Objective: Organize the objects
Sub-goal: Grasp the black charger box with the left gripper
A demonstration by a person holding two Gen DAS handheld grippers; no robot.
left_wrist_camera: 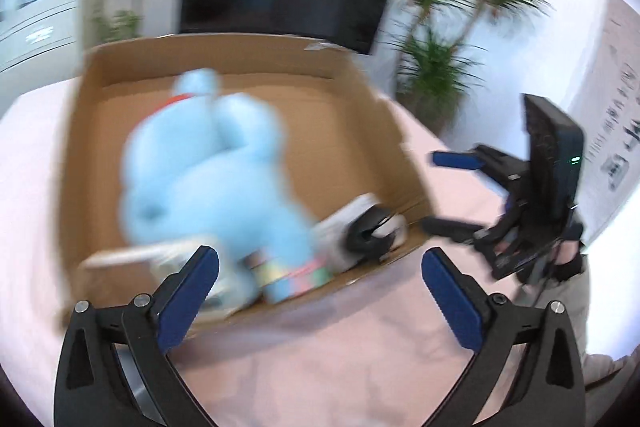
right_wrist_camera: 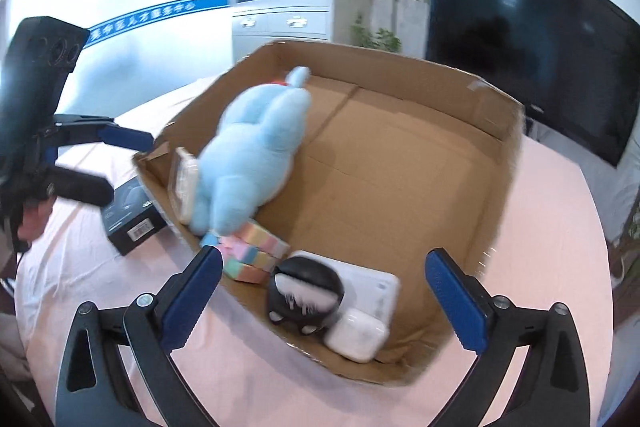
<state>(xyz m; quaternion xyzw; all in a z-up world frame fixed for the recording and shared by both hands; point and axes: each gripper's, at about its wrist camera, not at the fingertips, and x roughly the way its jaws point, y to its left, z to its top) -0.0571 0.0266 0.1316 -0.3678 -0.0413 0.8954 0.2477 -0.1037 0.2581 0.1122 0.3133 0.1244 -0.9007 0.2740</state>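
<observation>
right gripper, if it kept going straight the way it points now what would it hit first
Probably the black round item at the near edge inside the cardboard box, with the white case right beside it. The right gripper has its jaws open and empty; depth is hard to judge.

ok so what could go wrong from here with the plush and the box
The blue plush leans over the cardboard box's left wall, propped on the pastel blocks, so it might tip out. Both claws, left and right, stand open and empty, so nothing steadies it. The black box outside could be knocked by the left claw.
</observation>
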